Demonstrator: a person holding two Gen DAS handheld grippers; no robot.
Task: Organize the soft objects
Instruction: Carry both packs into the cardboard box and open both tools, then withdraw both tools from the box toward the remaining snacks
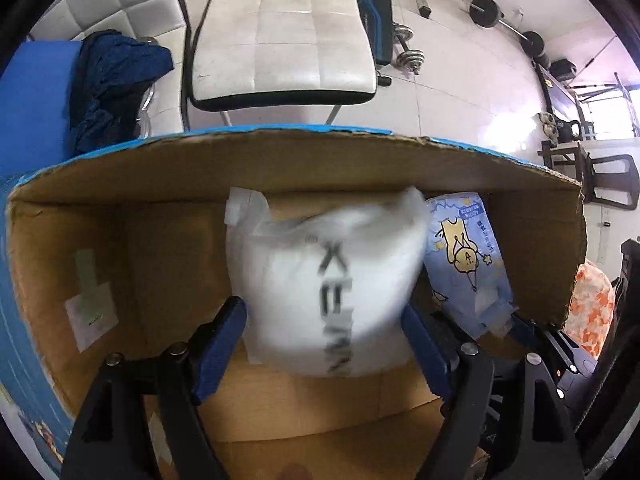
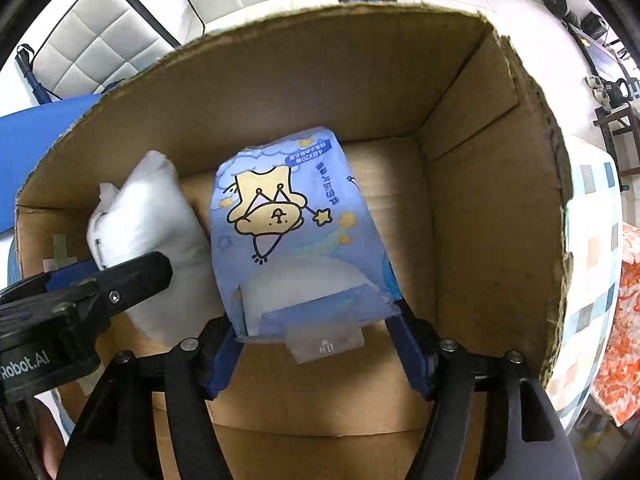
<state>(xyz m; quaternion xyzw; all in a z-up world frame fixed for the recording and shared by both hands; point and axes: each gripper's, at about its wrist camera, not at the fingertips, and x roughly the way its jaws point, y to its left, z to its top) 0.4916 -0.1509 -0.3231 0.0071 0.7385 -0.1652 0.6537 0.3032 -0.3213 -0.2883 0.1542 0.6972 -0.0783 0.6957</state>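
An open cardboard box fills both views. My left gripper is shut on a white soft pack with black letters and holds it inside the box; the pack looks blurred. The same pack shows at the left in the right wrist view, with the left gripper on it. My right gripper is shut on a blue tissue pack with a yellow cartoon figure, inside the box just right of the white pack. The blue pack also shows in the left wrist view.
A white padded chair stands behind the box. Dark blue cloth lies on a blue surface at back left. Dumbbells and a barbell lie on the tiled floor. Orange-patterned cloth lies right of the box.
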